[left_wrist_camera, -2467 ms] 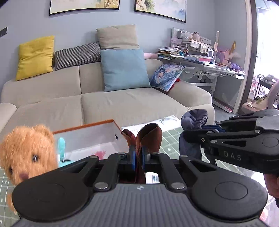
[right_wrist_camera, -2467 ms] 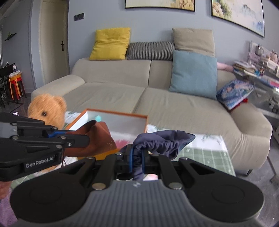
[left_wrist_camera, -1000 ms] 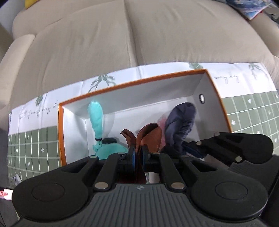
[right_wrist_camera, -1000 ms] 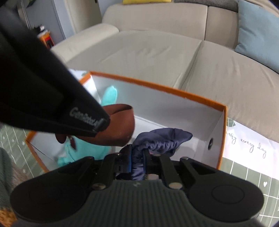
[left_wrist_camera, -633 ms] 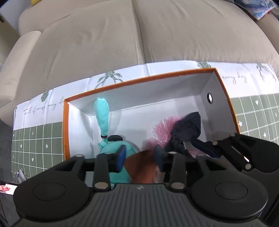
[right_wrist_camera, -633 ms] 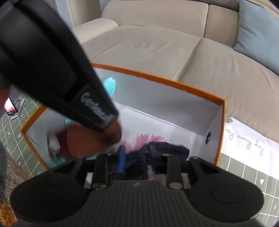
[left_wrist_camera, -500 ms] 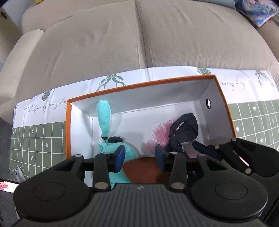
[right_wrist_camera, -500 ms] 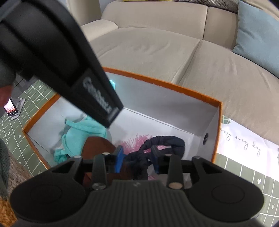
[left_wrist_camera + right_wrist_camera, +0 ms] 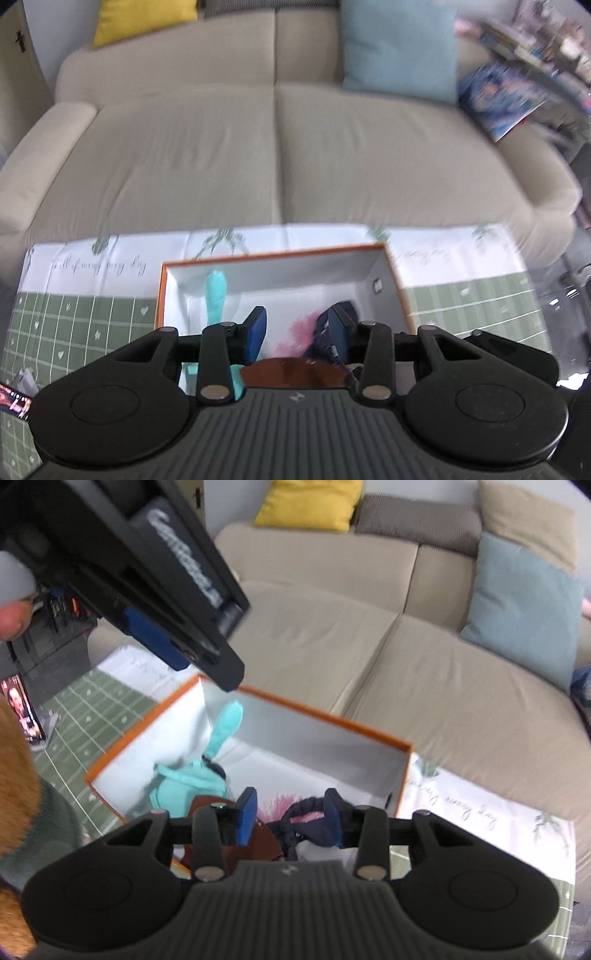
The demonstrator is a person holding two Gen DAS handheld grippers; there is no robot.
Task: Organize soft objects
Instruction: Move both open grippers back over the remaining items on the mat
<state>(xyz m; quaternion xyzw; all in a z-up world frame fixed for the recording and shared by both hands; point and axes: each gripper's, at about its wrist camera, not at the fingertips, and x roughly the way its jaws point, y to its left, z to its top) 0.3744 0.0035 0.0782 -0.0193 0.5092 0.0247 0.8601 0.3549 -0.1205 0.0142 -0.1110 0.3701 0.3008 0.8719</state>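
An orange-rimmed white box (image 9: 273,254) (image 9: 332,723) stands on the table in front of the sofa. Inside it lie a teal plush (image 9: 216,291) (image 9: 184,782), a brown leather piece (image 9: 291,373) (image 9: 266,842), a navy cloth (image 9: 347,308) (image 9: 303,812) and something pink (image 9: 295,332). My left gripper (image 9: 297,328) hangs open above the box and holds nothing. Over the navy cloth, my right gripper (image 9: 290,812) has its jaws opening, and its pads are off the cloth. The left gripper (image 9: 221,664) crosses the upper left of the right wrist view.
A beige sofa (image 9: 277,147) with yellow (image 9: 306,502) and blue cushions (image 9: 517,609) stands behind the table. A green checked cloth (image 9: 74,317) covers the table. A furry brown teddy (image 9: 14,775) and a phone (image 9: 22,709) are at the left.
Both grippers opened and dropped the brown piece and the navy cloth into the box. Both then lifted away, so the box looks smaller and lower.
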